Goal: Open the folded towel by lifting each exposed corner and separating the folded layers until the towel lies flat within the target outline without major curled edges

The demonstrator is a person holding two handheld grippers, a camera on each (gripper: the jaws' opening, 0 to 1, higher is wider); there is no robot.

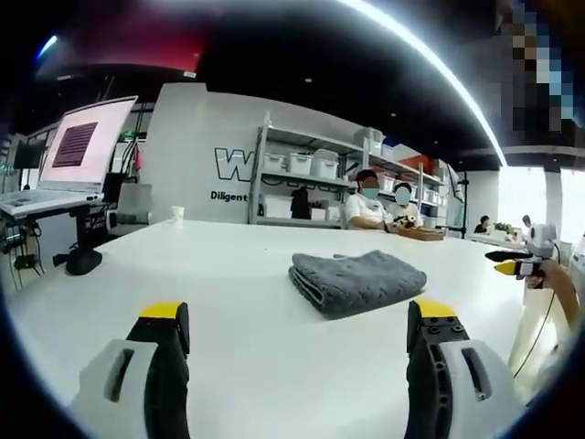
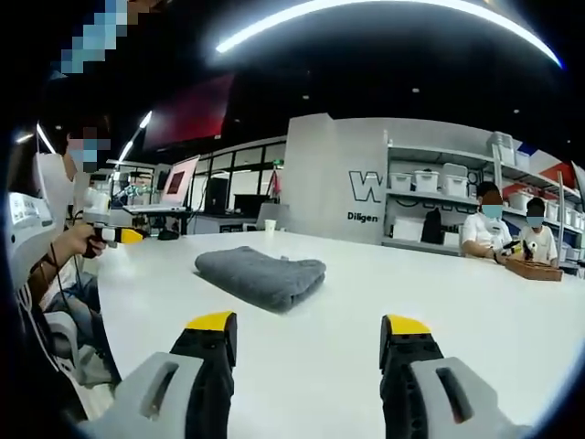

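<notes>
A wide white table point(image 1: 228, 274) stretches out ahead of both grippers, its surface smooth and glossy. On it lies a grey towel point(image 1: 355, 281), folded into a thick bundle, ahead and to the right of the left gripper's jaws in the left gripper view, and ahead and slightly left of the right gripper's jaws in the right gripper view. Far beyond the towel, near the table's back edge, stands a small white cup point(image 1: 177, 213), and off to the far right of the left gripper a brown tray point(image 1: 419, 232) rests on the tabletop.
</notes>
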